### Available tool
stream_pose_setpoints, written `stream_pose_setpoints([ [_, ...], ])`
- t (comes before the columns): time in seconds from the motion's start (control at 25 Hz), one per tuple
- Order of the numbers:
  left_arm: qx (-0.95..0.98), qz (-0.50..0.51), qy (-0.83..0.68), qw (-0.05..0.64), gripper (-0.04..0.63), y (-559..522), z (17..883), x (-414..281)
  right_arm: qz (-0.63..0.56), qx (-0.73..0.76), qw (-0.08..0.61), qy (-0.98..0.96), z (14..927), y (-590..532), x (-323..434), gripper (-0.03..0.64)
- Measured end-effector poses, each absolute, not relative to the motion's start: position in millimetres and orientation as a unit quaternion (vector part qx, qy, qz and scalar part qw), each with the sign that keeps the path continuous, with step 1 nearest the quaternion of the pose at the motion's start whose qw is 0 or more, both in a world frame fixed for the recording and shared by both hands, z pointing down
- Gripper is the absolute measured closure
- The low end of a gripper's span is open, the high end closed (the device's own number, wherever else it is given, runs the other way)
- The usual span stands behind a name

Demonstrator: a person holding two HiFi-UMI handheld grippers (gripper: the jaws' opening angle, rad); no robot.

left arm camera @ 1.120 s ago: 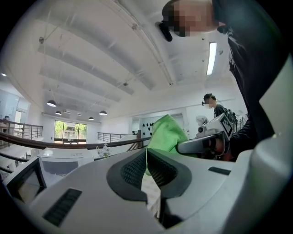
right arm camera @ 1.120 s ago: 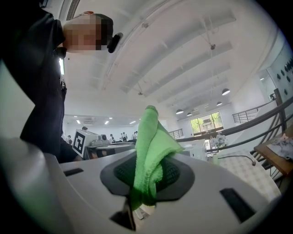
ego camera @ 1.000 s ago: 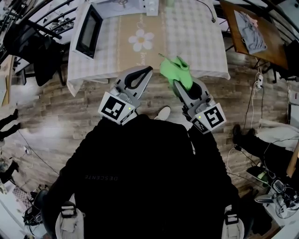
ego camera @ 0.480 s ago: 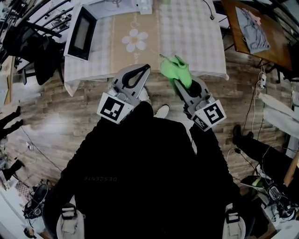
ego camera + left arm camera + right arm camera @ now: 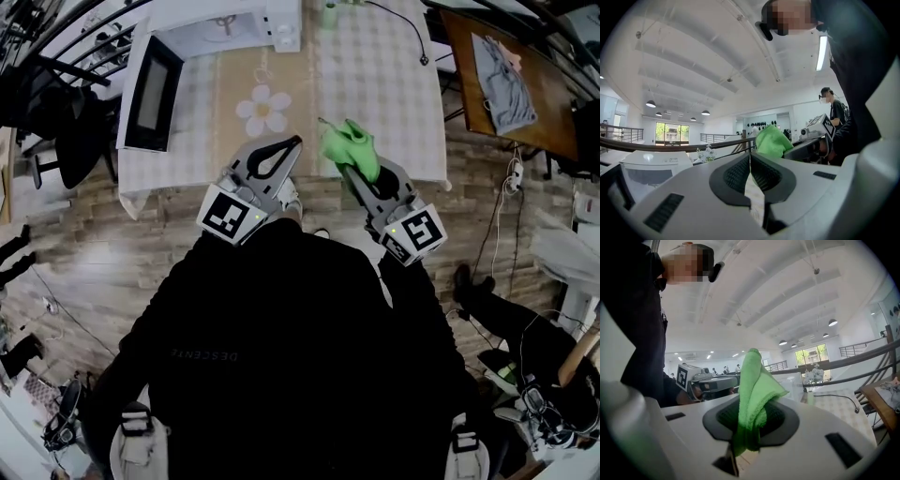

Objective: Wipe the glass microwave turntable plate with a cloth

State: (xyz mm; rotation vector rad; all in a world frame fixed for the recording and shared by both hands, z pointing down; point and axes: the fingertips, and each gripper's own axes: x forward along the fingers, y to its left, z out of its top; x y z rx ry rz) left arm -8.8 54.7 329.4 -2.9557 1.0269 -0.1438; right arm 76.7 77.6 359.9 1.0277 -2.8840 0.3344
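My right gripper is shut on a green cloth, which sticks up in a bunch beyond its jaws over the near edge of the checked table. In the right gripper view the cloth fills the gap between the pads. My left gripper is level with it on the left, jaws shut with nothing between them. A white microwave stands at the table's far left, its dark door swung open. No glass turntable plate shows in any view.
A black cable runs across the table's far right. A brown side table with a grey garment stands at the right. Dark chairs crowd the left, and cables lie on the wood floor.
The table and microwave have slid down and closer in the head view. Both grippers keep their pose, the cloth still in the right one.
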Motion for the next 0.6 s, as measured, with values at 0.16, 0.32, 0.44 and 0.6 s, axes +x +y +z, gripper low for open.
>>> stream_pose_setpoints([
  [0.16,-0.945,-0.042,0.324,-0.001,0.574,9,330,-15,0.116,0.35,0.063,-0.927,376,26,72,0.531],
  [0.32,-0.946,-0.036,0.321,-0.018,0.574,-37,335,-34,0.128,0.353,0.09,-0.923,393,-21,55,0.526],
  [0.44,-0.951,-0.025,0.307,-0.03,0.574,-59,337,-43,0.129,0.352,0.122,-0.919,408,-44,47,0.523],
  [0.6,-0.951,-0.023,0.307,-0.039,0.574,-82,346,-57,0.129,0.347,0.159,-0.915,424,-62,34,0.523],
])
